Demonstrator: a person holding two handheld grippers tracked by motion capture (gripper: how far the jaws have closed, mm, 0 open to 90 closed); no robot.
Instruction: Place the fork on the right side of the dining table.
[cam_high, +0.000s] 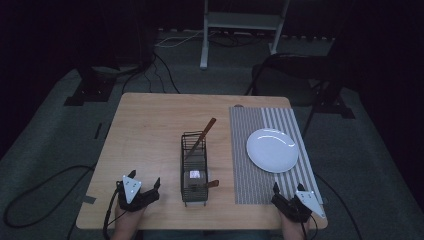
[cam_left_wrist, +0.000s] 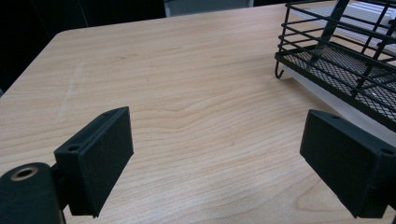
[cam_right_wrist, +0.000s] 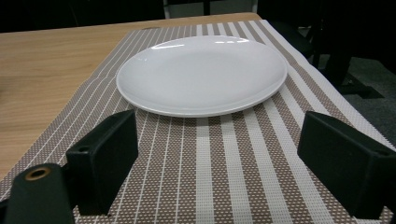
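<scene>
A black wire caddy (cam_high: 194, 165) stands lengthwise in the middle of the wooden table (cam_high: 150, 130), with brown-handled utensils (cam_high: 204, 134) sticking out of it. To its right a white plate (cam_high: 272, 149) lies on a striped placemat (cam_high: 245, 150). My left gripper (cam_high: 139, 186) rests near the front edge, left of the caddy, jaws open over bare wood; the caddy's corner (cam_left_wrist: 336, 56) shows at the upper right in the left gripper view. My right gripper (cam_high: 286, 194) sits at the placemat's front right corner, jaws open and empty, facing the plate (cam_right_wrist: 201, 74).
Dark floor with cables and black stand bases (cam_high: 90, 87) surrounds the table. A white metal frame (cam_high: 240, 25) stands beyond the far edge. Bare wood stretches across the table's left half.
</scene>
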